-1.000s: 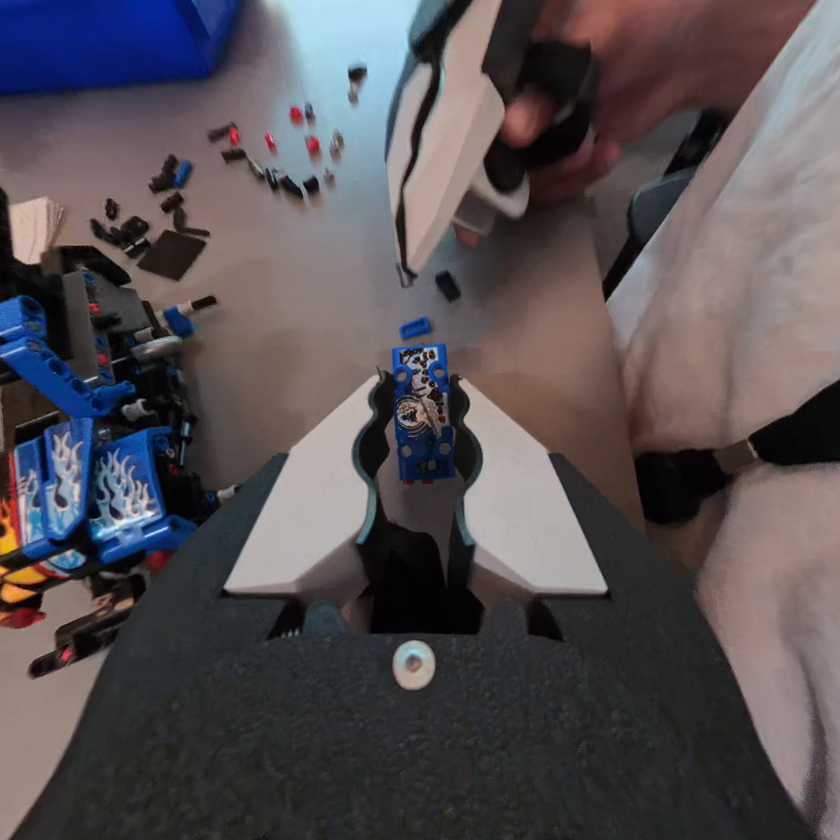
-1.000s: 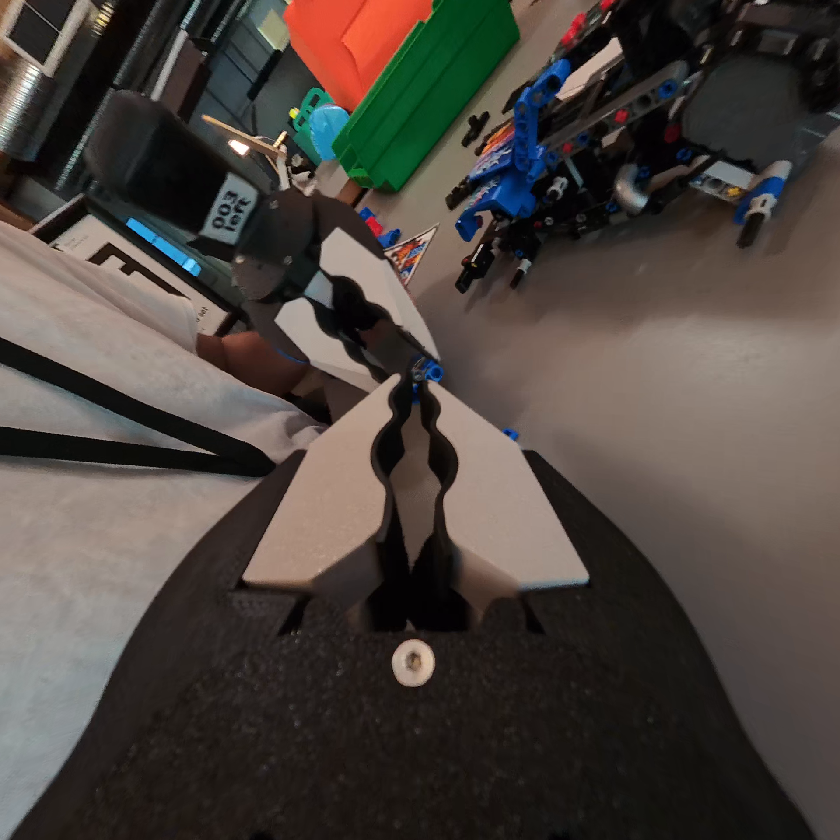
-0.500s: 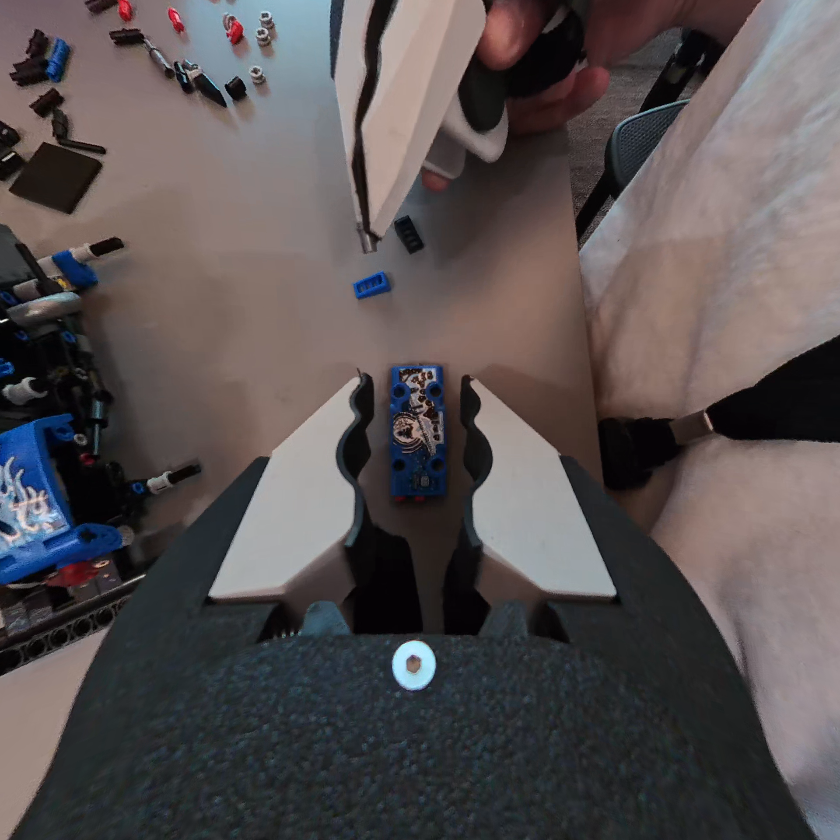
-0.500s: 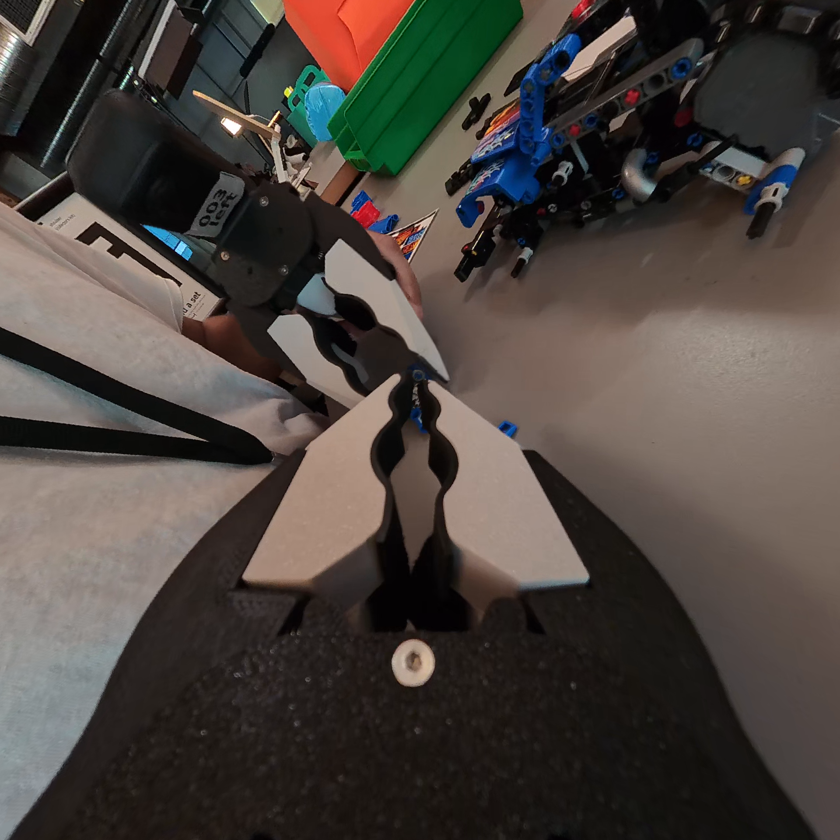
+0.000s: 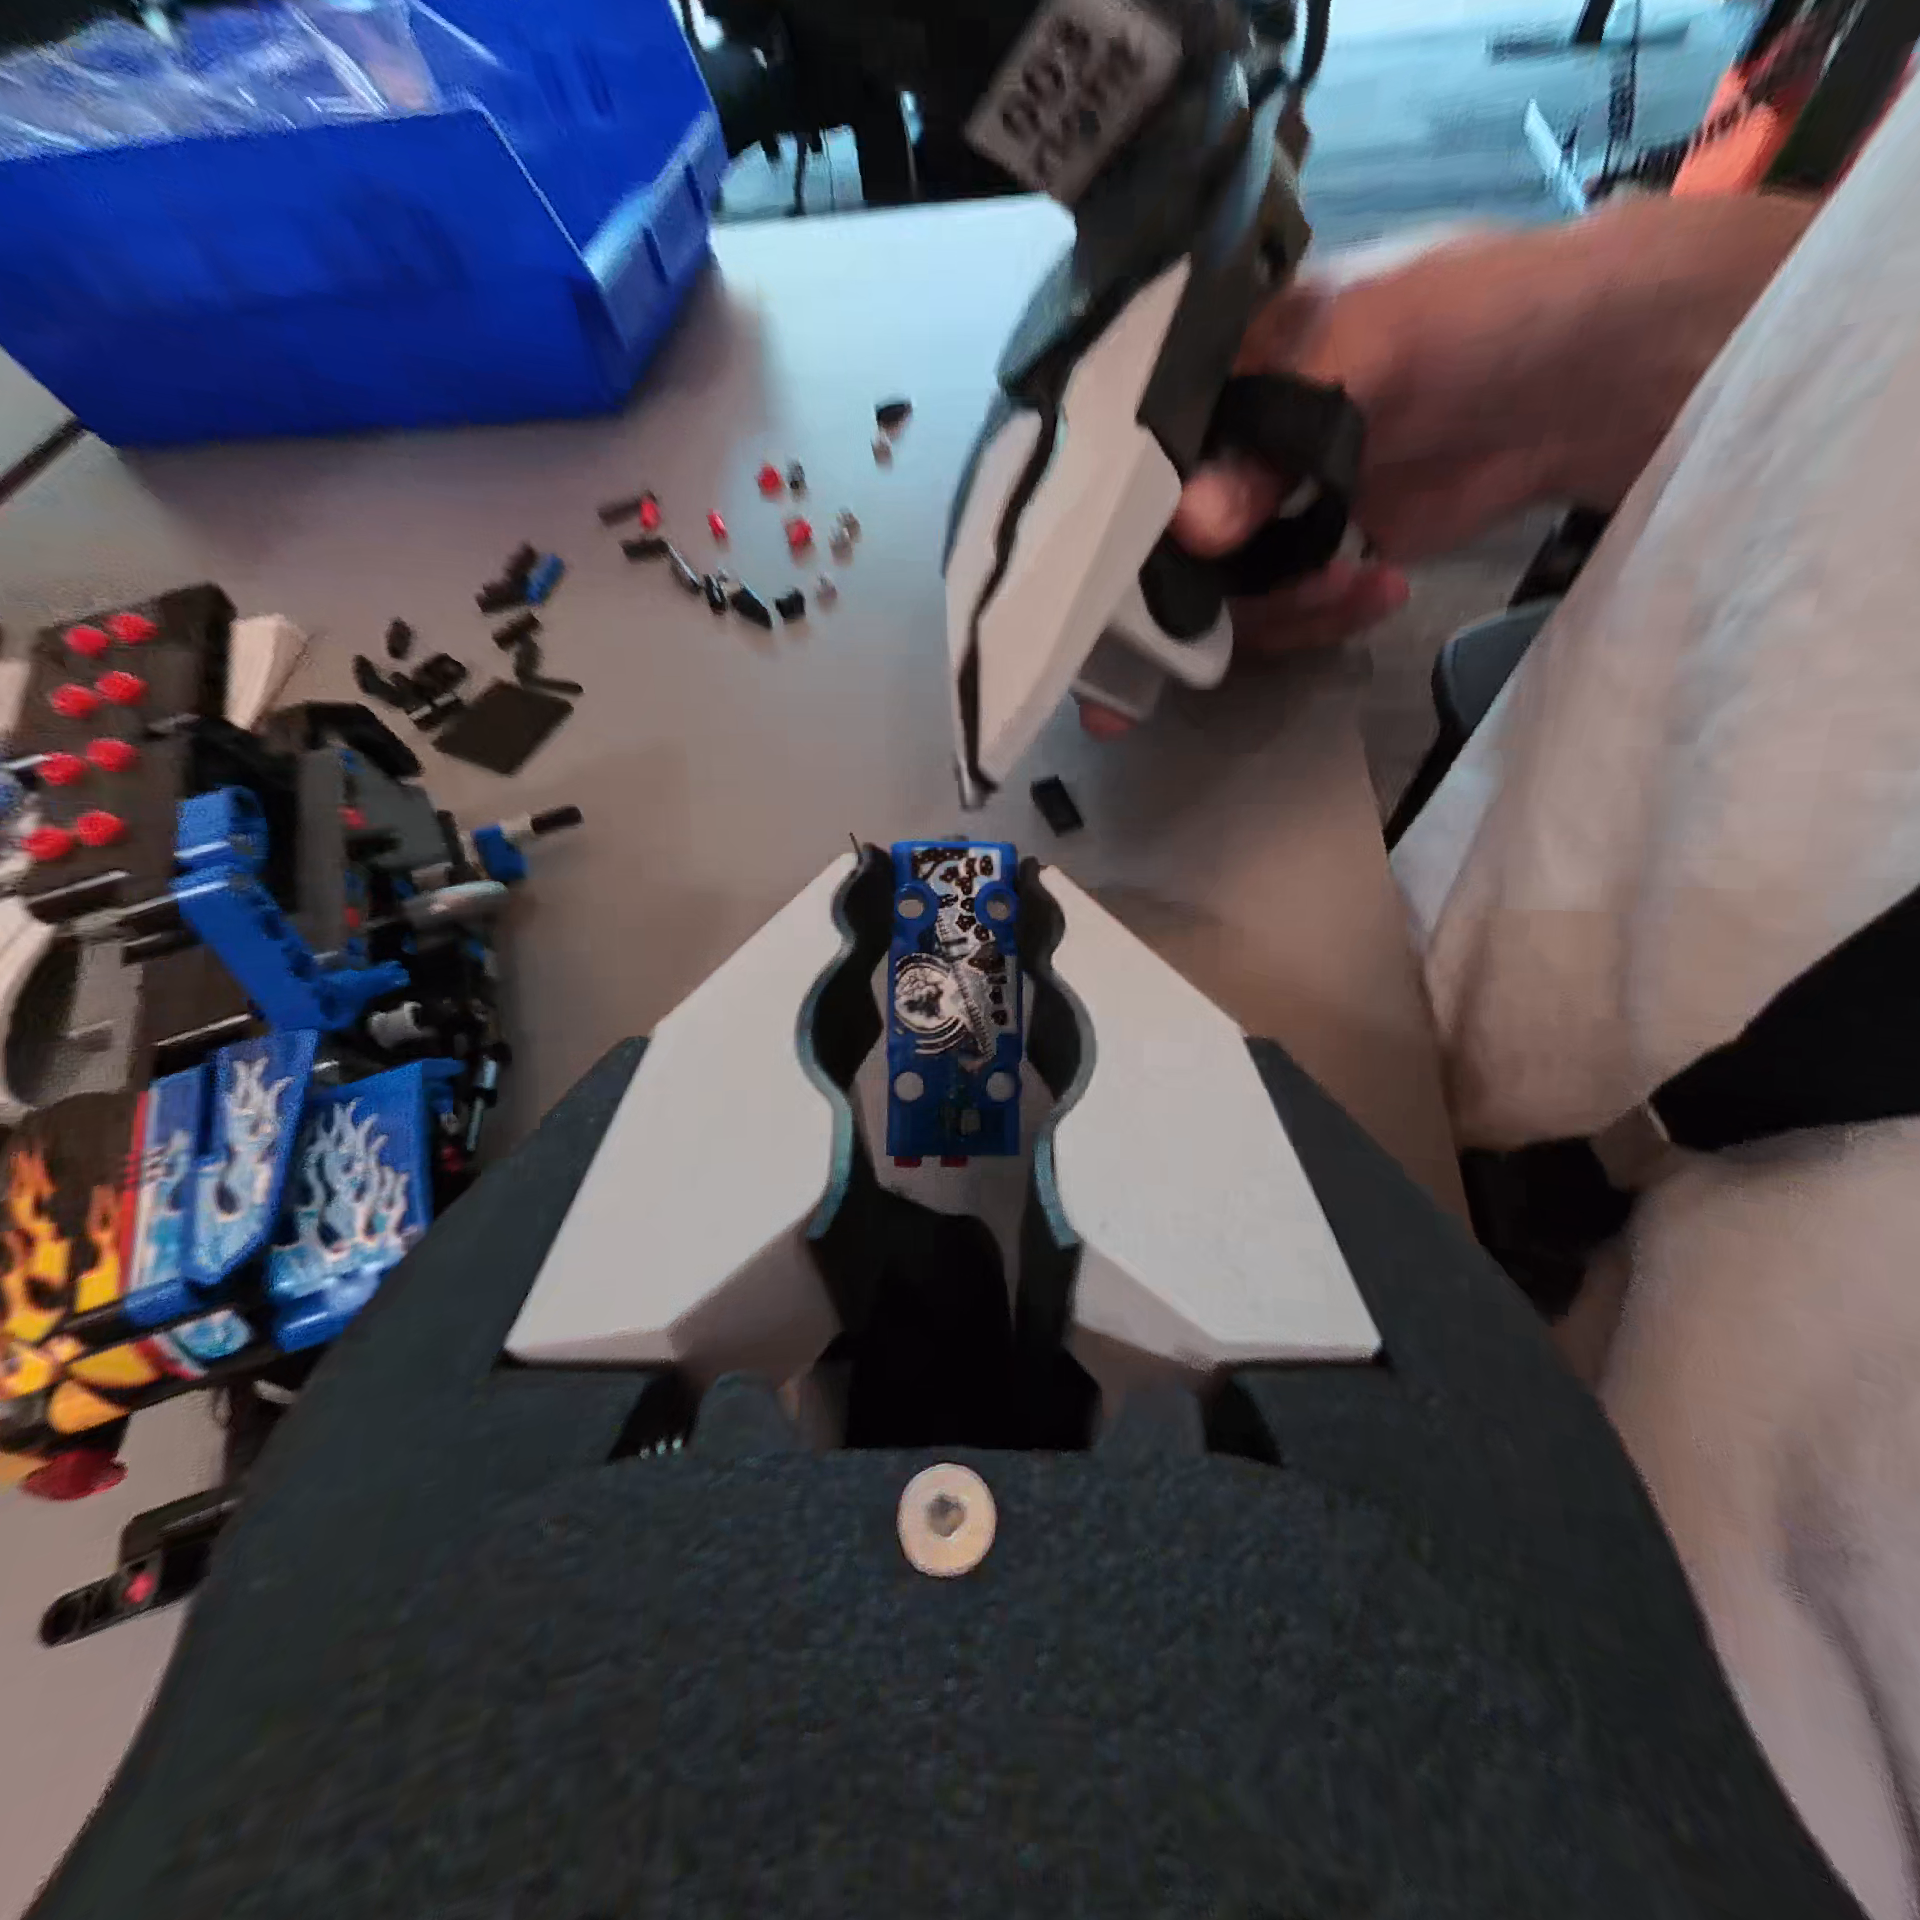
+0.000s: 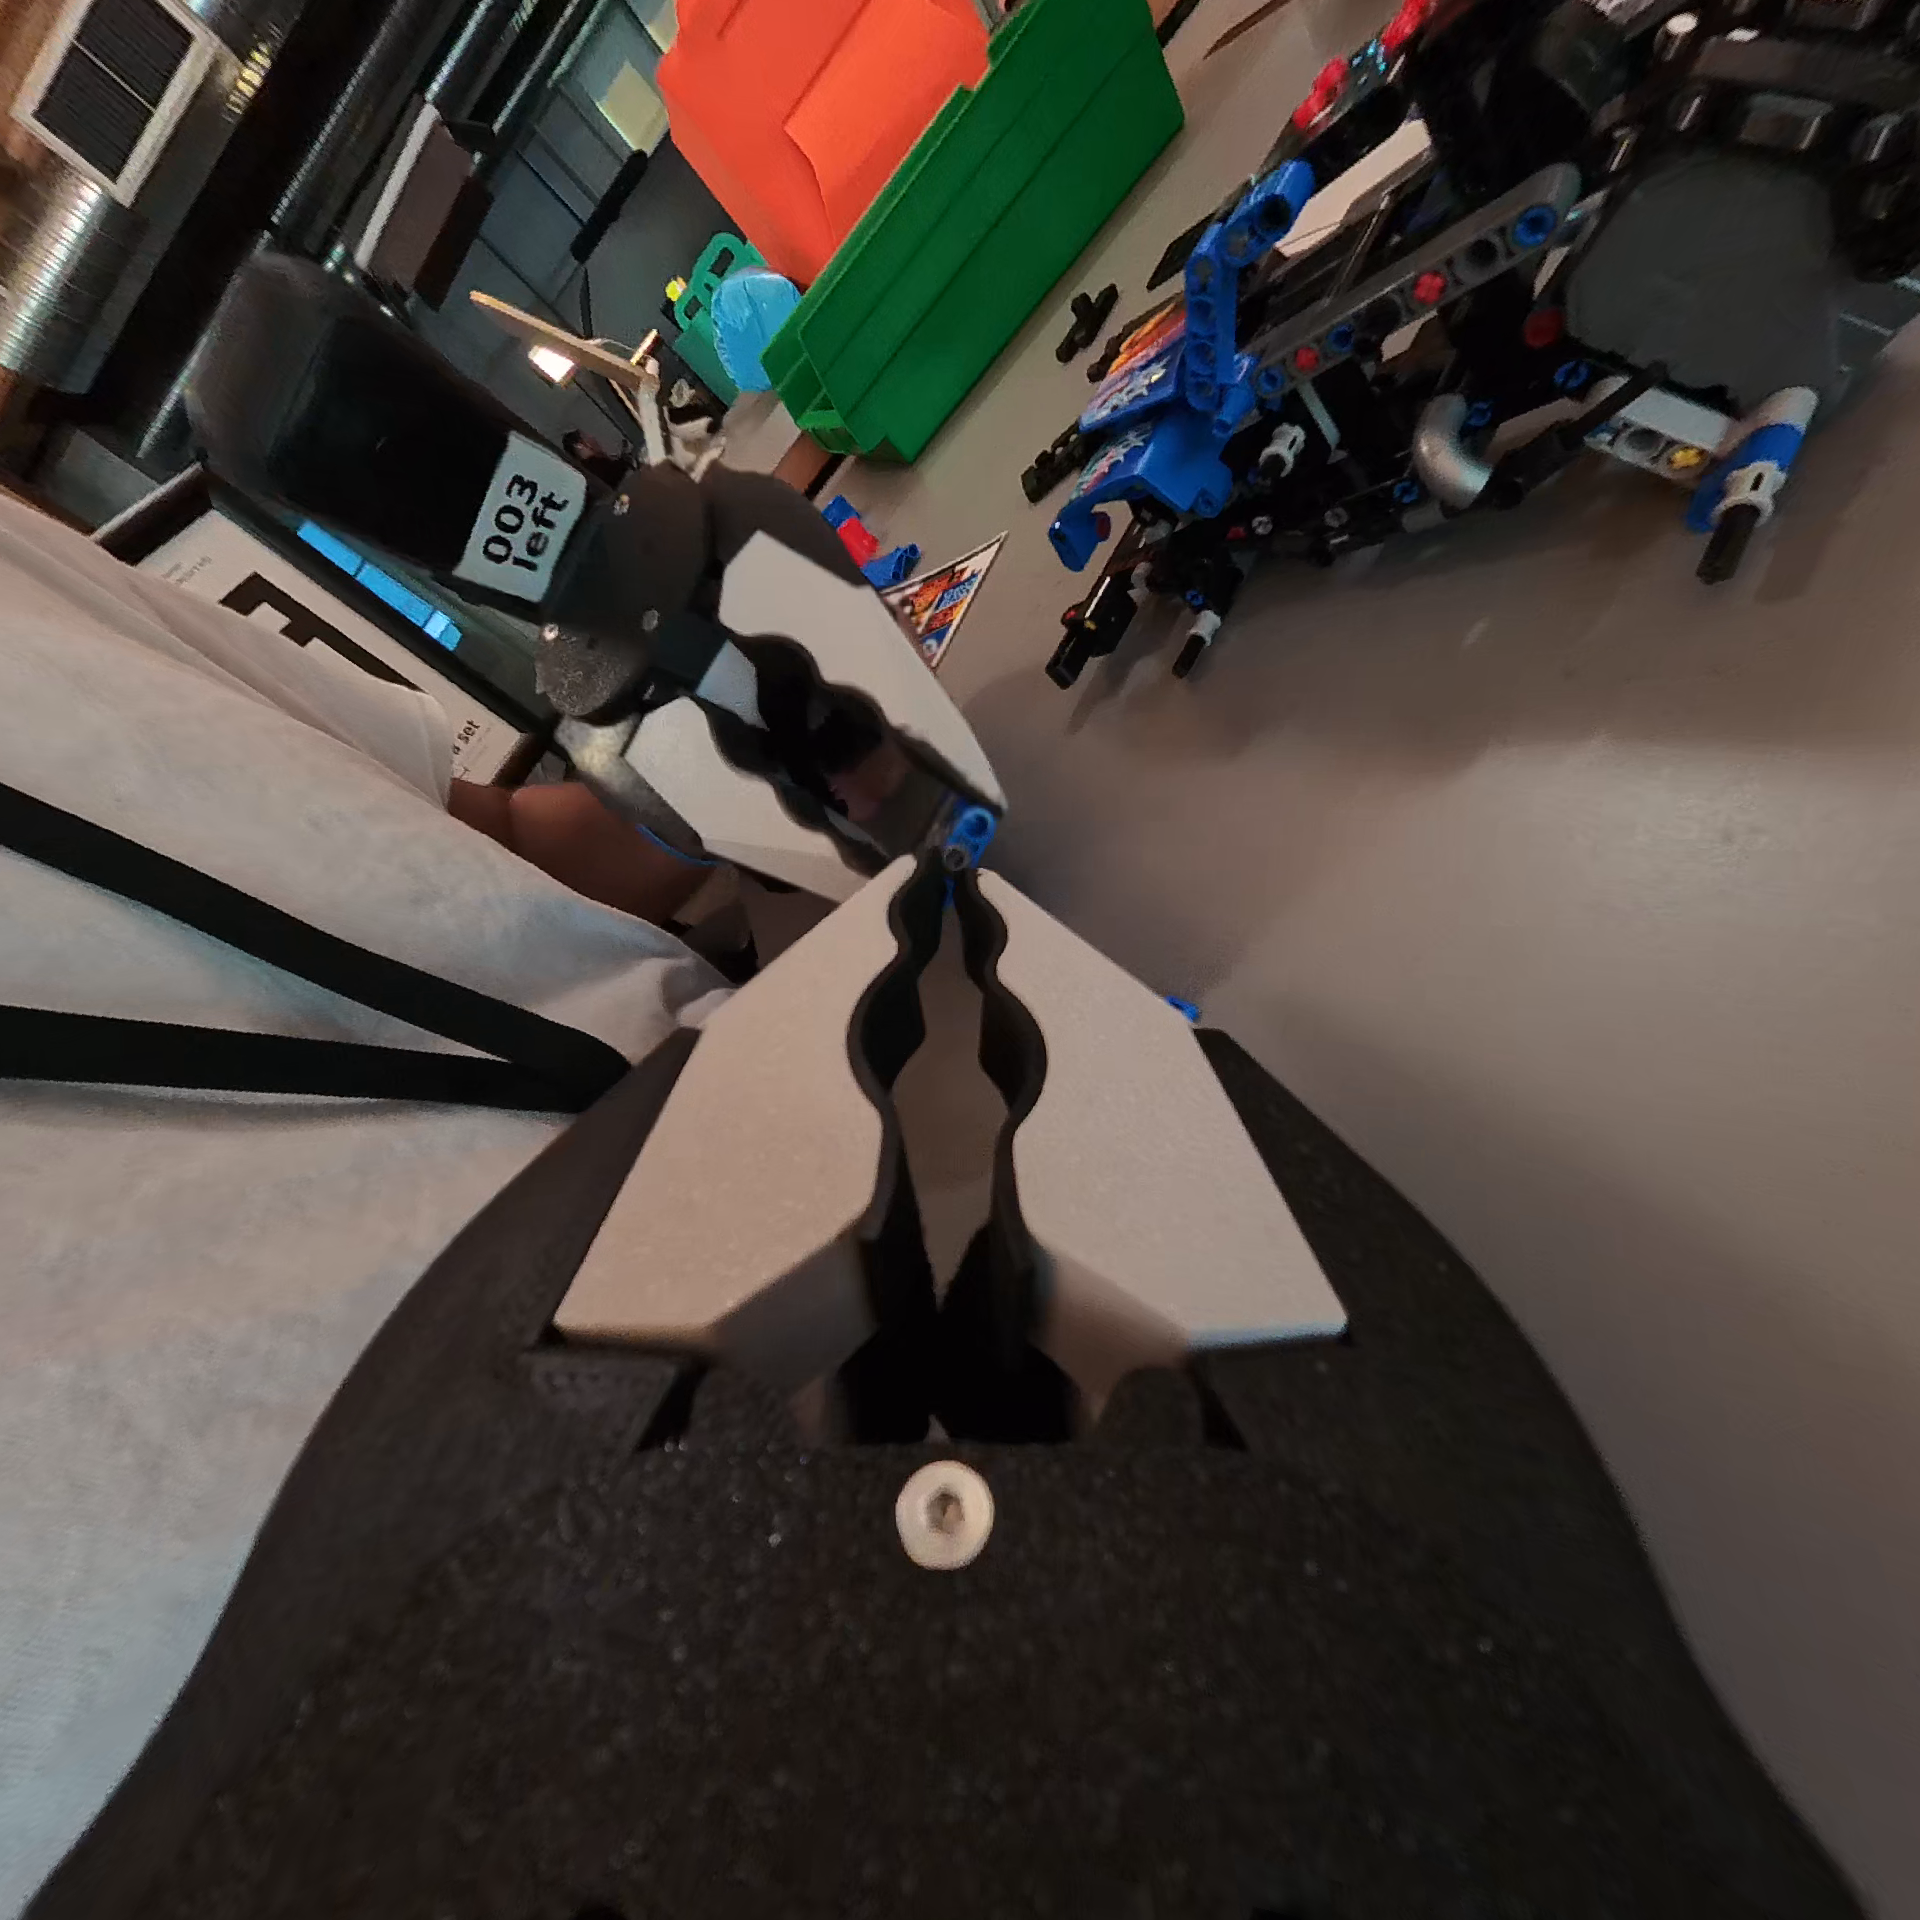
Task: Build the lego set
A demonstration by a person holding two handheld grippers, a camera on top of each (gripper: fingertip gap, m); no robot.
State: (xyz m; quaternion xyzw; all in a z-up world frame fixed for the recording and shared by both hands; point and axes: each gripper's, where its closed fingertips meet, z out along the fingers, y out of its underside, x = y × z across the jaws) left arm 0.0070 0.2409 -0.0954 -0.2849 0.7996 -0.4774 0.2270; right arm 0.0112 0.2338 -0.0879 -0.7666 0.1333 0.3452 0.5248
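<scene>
Right now the left claw (image 5: 951, 868) is gripping a printed blue brick (image 5: 953, 1003) by its long edges above the tabletop (image 5: 727, 790), a light, stiff, slick piece, while the right claw (image 6: 948, 875) is pinching a tiny pin.

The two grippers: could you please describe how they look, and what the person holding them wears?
Both the left gripper and right gripper have a grainy black body with one pale screw, and angular light-grey fingers with wavy black inner edges. The left's black handle bears a white sticker. The person wears a pale top with black straps.
</scene>
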